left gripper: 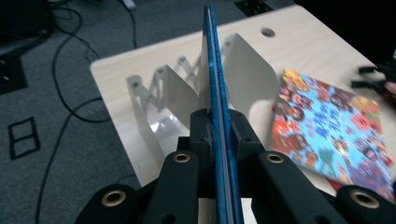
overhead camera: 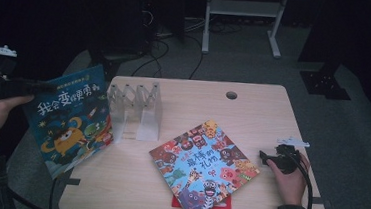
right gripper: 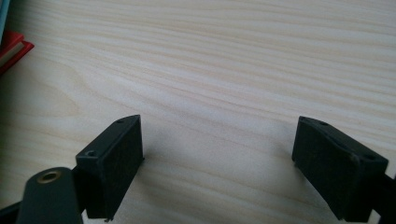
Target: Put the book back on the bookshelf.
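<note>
**Blue book clamped in left tool, off tabletop's left edge**

Left tool (left gripper: 218, 135) pinches the blue book (overhead camera: 72, 118) by its edge; book held upright, beside the white rack (overhead camera: 135, 109). Right tool (right gripper: 217, 163) rests on the tabletop (overhead camera: 258, 110) with jaws spread, nothing between them, just right of the second book (overhead camera: 203, 166).

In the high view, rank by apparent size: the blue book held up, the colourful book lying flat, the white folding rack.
1-2. Blue book and colourful book: alike; the blue one is raised nearer the camera, so unranked.
3. White rack: smallest.
</note>
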Tool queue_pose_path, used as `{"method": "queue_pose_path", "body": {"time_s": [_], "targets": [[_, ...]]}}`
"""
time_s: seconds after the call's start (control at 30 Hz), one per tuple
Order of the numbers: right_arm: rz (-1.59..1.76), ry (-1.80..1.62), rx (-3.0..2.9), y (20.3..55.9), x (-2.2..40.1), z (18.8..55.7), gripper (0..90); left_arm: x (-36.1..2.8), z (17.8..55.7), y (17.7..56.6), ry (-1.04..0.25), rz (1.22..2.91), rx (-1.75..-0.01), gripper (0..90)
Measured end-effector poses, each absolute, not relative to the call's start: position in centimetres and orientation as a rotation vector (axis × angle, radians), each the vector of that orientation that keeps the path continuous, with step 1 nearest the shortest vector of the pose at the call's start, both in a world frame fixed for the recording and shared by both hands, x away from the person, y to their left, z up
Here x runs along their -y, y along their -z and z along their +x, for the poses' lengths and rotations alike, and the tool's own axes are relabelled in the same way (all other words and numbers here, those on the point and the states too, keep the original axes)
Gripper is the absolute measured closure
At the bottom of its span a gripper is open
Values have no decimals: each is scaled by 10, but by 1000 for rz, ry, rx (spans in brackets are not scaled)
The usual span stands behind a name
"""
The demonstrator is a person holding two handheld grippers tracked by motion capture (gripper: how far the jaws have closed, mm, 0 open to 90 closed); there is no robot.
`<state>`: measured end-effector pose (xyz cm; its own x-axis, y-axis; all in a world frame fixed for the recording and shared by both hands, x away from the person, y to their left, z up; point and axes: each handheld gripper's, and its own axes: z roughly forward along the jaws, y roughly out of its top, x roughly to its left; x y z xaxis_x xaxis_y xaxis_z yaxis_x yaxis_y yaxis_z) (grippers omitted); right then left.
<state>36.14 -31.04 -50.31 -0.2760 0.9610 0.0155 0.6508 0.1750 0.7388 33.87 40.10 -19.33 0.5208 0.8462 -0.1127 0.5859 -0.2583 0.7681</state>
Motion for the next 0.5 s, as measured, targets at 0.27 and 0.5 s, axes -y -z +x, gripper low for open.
{"method": "queue_pose_path", "body": {"time_s": [0.27, 0.5], "targets": [[1511, -896, -2000, 503, 311, 362, 154, -401, 361, 201, -477, 1910, -1163, 824], [1511, -896, -2000, 503, 311, 362, 154, -395, 383, 210, -524, 1889, -1155, 824]]}}
